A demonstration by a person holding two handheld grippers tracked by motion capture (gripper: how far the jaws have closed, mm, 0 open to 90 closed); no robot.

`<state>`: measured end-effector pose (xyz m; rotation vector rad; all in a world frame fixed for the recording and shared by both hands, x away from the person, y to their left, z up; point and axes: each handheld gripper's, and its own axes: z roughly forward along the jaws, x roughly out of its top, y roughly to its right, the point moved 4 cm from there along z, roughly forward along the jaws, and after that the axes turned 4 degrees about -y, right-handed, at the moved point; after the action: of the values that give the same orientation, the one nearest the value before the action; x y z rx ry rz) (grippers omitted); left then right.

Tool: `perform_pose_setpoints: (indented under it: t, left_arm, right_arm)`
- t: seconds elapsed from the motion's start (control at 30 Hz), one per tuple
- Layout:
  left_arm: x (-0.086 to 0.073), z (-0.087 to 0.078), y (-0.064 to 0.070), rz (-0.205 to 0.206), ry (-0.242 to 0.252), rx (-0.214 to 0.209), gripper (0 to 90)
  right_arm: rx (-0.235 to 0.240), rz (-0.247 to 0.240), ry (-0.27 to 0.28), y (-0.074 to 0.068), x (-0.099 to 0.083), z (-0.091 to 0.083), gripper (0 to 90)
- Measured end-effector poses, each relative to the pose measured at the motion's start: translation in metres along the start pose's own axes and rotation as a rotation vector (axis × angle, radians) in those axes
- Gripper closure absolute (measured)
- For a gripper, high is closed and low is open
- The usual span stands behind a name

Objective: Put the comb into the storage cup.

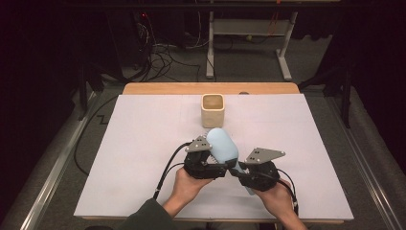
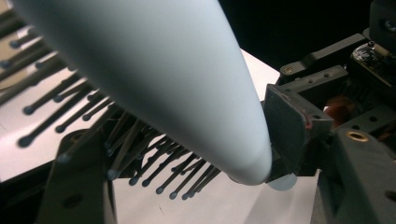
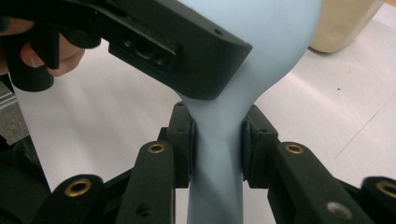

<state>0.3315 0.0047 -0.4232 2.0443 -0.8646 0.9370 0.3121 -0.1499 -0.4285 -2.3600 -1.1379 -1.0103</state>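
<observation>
Hairbrush held between both hand-held grippers, just above the surface, near a cream cup.

The right hand-held gripper (image 3: 216,140) clamps the pale blue hairbrush (image 1: 223,145) by its handle; the left hand-held gripper (image 1: 207,165) appears closed around the head and bristles (image 2: 154,168). To pass it over cleanly, keep one grip firm before loosening the other, and keep it clear of the cup (image 1: 212,109).

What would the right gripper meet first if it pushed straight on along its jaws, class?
Likely the left gripper: it crosses the brush just ahead of the right gripper, which is clamped on the brush's handle. The cup stands farther on, though depth is unclear.
</observation>
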Motion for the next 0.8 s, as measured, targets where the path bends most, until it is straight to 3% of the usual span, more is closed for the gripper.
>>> perform_pose_setpoints:
  t: [0.4, 0.57, 0.8]
  left_arm:
    - [0.0005, -0.0059, 0.002, -0.005, -0.001, -0.007, 43.2]
    - [-0.0003, -0.0074, 0.0065, 0.03, 0.018, 0.01, 43.8]
    - [-0.0005, -0.0096, 0.0059, 0.017, -0.004, -0.013, 46.1]
  right_arm:
    - [0.007, -0.02, -0.007, -0.0008, 0.0014, 0.002, 70.5]
    - [0.006, -0.022, -0.002, -0.002, 0.0014, 0.0011, 70.5]
    - [0.007, -0.024, -0.008, -0.0042, 0.0014, 0.0017, 70.5]
